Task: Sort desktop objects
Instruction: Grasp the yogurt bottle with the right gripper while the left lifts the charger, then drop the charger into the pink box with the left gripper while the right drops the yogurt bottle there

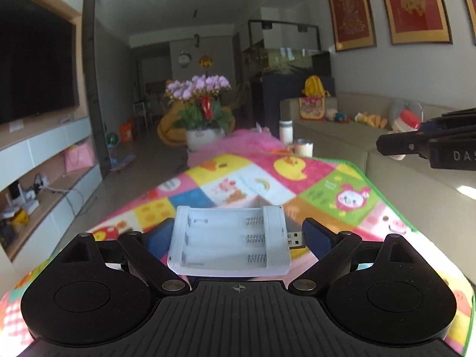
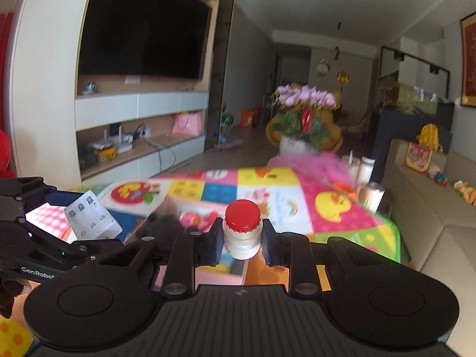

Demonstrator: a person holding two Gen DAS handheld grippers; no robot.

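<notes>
A white plastic battery charger (image 1: 229, 239) with spring slots and a USB plug sits clamped between the left gripper's (image 1: 238, 235) widely spread blue pads, above the colourful patchwork cartoon mat (image 1: 321, 190). The right gripper (image 2: 241, 238), narrow, pinches a small white red-capped bottle (image 2: 242, 229) above the same mat.

home living rm, TV (image 2: 142, 26), sofa (image 1: 372, 131), orchids (image 1: 197, 87)

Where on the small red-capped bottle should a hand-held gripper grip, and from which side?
On the white body just below the red cap, coming in level from the side, one pad on each flank. The small bottle stands upright and round, and its wider cap forms a lip against slipping. The right hand-held gripper holds it exactly so, clear of the colourful mat.
</notes>
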